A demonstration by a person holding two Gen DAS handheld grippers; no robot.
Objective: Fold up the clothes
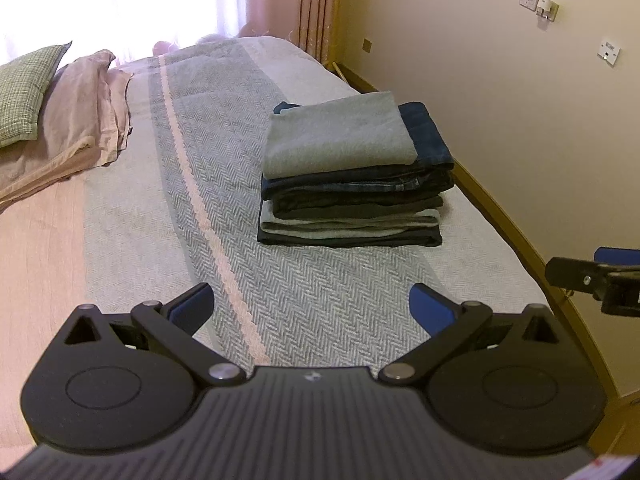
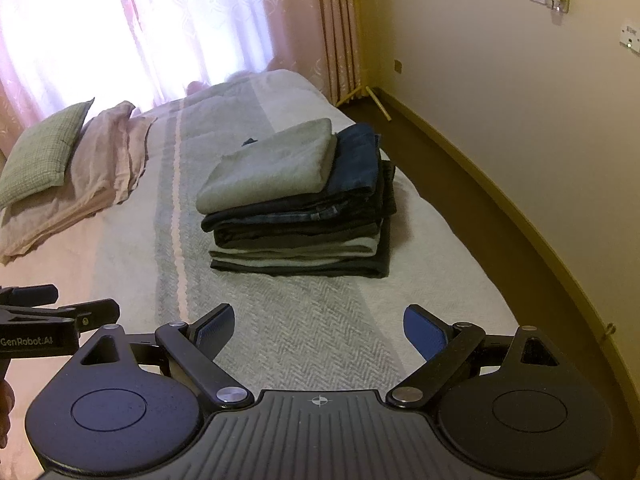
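Observation:
A stack of folded clothes (image 1: 352, 184) (image 2: 296, 208) sits on the bed near its right edge, with a grey folded piece (image 1: 340, 136) (image 2: 272, 168) on top and dark blue jeans and grey garments under it. My left gripper (image 1: 312, 304) hovers open over the bedspread, short of the stack, holding nothing. My right gripper (image 2: 318, 324) is open too, also in front of the stack and empty. Part of the right gripper (image 1: 600, 276) shows at the right edge of the left wrist view, and part of the left gripper (image 2: 52, 316) at the left edge of the right wrist view.
The bed has a grey herringbone bedspread (image 1: 248, 184) with a pale stripe. A green checked pillow (image 1: 24, 88) and pink pillows (image 1: 80, 112) lie at the far left. Curtains (image 2: 312, 20) hang behind the bed. The wall (image 1: 500, 80) with sockets and a strip of floor (image 2: 480, 184) run along the right.

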